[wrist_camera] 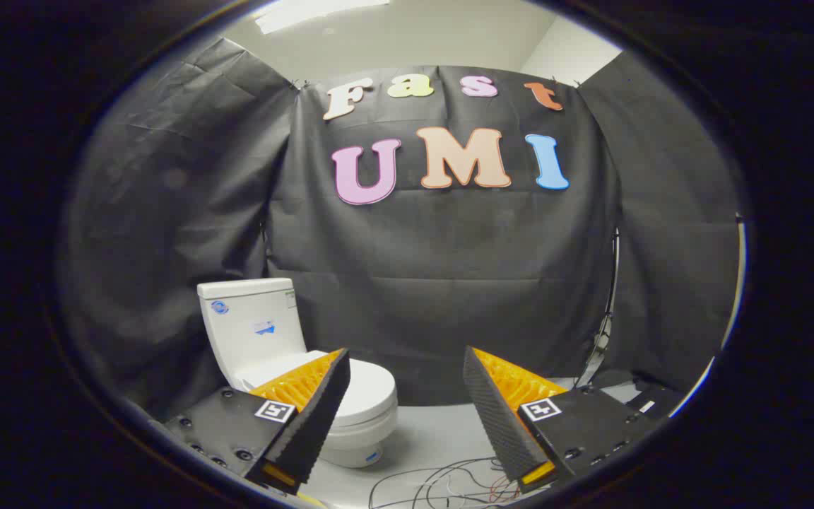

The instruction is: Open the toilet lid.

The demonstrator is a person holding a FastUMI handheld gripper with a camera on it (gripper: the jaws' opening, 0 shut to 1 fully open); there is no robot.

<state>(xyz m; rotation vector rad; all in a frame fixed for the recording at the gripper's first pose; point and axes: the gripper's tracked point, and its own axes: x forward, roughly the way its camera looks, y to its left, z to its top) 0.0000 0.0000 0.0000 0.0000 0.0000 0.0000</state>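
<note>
The tongs [407,382] are standing open and empty; approaching the closed white plastic toilet lid [368,389] calls for aiming under its front lip.

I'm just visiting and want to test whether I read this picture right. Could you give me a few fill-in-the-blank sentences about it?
1. The toilet lid is ____, lying flat on the bowl.
2. The tool has its two fingers spread ____, with nothing between them.
3. The toilet's tank stands against the ____ cloth wall.
4. Loose ____ lie on the floor just ahead of the fingers.

Missing words: closed; open; black; cables
</note>
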